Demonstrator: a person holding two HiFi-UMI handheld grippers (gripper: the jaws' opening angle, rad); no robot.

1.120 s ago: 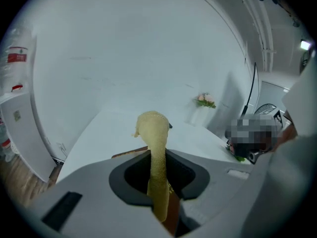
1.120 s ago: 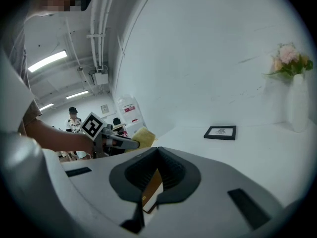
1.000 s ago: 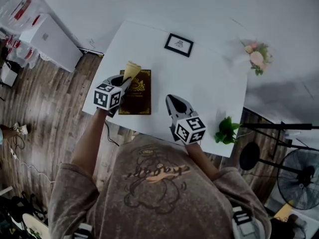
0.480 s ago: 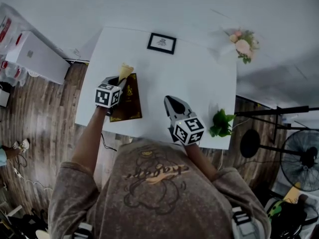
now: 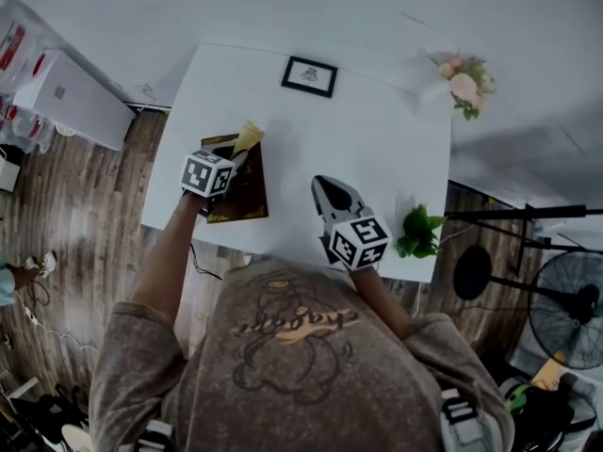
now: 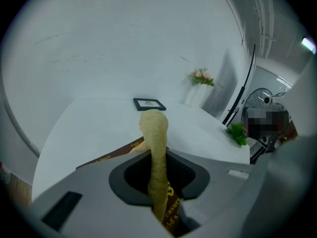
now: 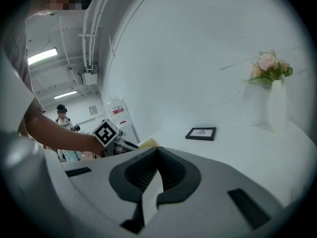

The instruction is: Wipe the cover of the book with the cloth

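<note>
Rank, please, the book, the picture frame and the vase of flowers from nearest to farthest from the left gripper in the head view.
1. Book, directly beneath the left gripper and its cloth.
2. Picture frame, toward the far edge of the table.
3. Vase of flowers, far right corner.

Ribbed cloth (image 6: 153,133), wooden floor (image 5: 85,215), smooth table (image 5: 377,149)

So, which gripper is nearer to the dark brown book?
Left. The left gripper, holding the yellow cloth, is over the dark brown book; the right gripper hangs apart, right of it.
</note>
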